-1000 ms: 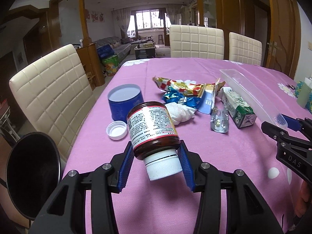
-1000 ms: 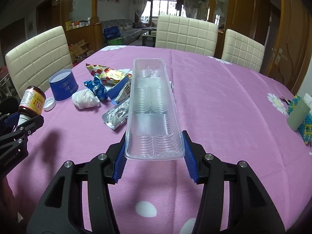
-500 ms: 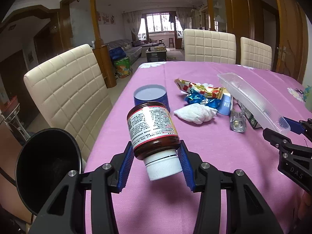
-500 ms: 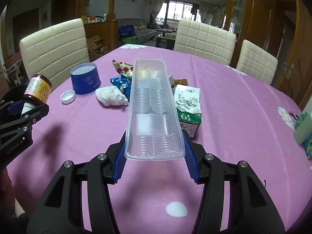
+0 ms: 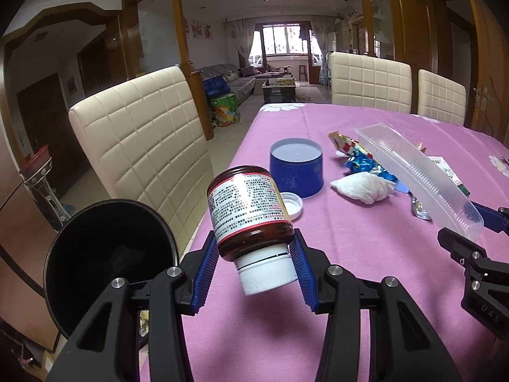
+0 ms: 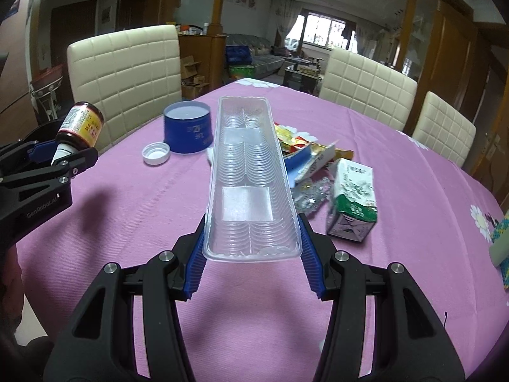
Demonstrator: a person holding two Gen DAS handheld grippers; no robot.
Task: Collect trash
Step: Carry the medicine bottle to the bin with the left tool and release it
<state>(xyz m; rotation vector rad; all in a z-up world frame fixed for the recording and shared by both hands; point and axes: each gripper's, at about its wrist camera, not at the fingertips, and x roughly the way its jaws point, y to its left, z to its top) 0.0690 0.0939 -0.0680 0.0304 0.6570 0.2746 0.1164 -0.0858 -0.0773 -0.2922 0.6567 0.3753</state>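
My left gripper (image 5: 254, 267) is shut on a brown pill bottle (image 5: 248, 210) with a white cap, held tilted above the table's left edge; it also shows in the right wrist view (image 6: 81, 124). A black trash bin (image 5: 108, 261) stands just left of and below it. My right gripper (image 6: 251, 254) is shut on a long clear plastic tray (image 6: 245, 172), held above the pink tablecloth (image 6: 143, 210); the tray also shows in the left wrist view (image 5: 416, 175). Other trash on the table: a white tissue (image 5: 362, 186), snack wrappers (image 6: 302, 146), a green-white carton (image 6: 353, 200).
A blue round tin (image 5: 296, 167) and a white bottle cap (image 5: 291, 205) sit near the table's left edge. Cream chairs stand at the left (image 5: 143, 137) and far side (image 5: 370, 84). A knitted item (image 6: 502, 248) lies at the right edge.
Both grippers have swung left toward the table's left edge with their loads. The black bin has come closer and larger in the left wrist view.
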